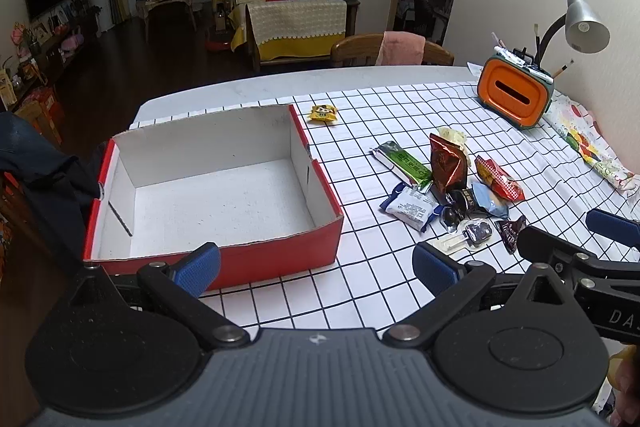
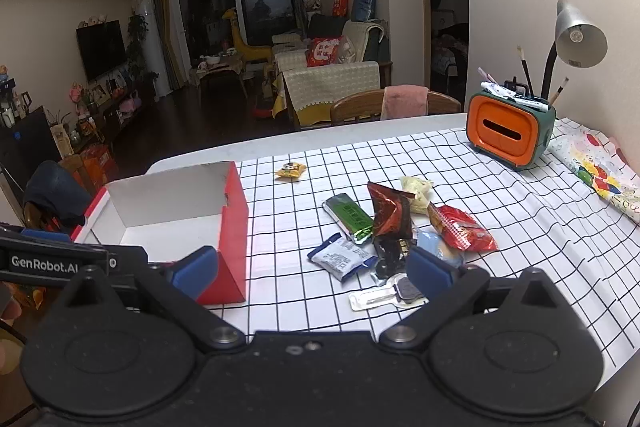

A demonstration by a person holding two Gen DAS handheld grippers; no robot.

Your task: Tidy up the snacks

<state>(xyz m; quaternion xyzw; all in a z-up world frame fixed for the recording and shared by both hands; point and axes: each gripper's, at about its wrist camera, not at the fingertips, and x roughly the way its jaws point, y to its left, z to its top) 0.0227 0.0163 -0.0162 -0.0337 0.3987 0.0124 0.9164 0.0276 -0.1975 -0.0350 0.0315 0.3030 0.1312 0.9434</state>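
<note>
boxes: 1 point(image 1: 256, 259) | snack packets: about 10 point(image 1: 408, 207) | lamps: 1 point(image 1: 586, 23)

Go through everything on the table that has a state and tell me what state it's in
Red cardboard box: open, empty.
Snack pile: loose on the checked cloth, none boxed.
Yellow snack packet: lying apart from the pile.
Desk lamp: off.
Left gripper: open, holding nothing.
Right gripper: open, holding nothing.

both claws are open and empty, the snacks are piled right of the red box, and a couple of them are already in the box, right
Not quite. The red box has nothing in it; the left wrist view shows its bare white floor. The rest holds: the left claw and right claw are open and empty, and the snack pile lies right of the box.
</note>
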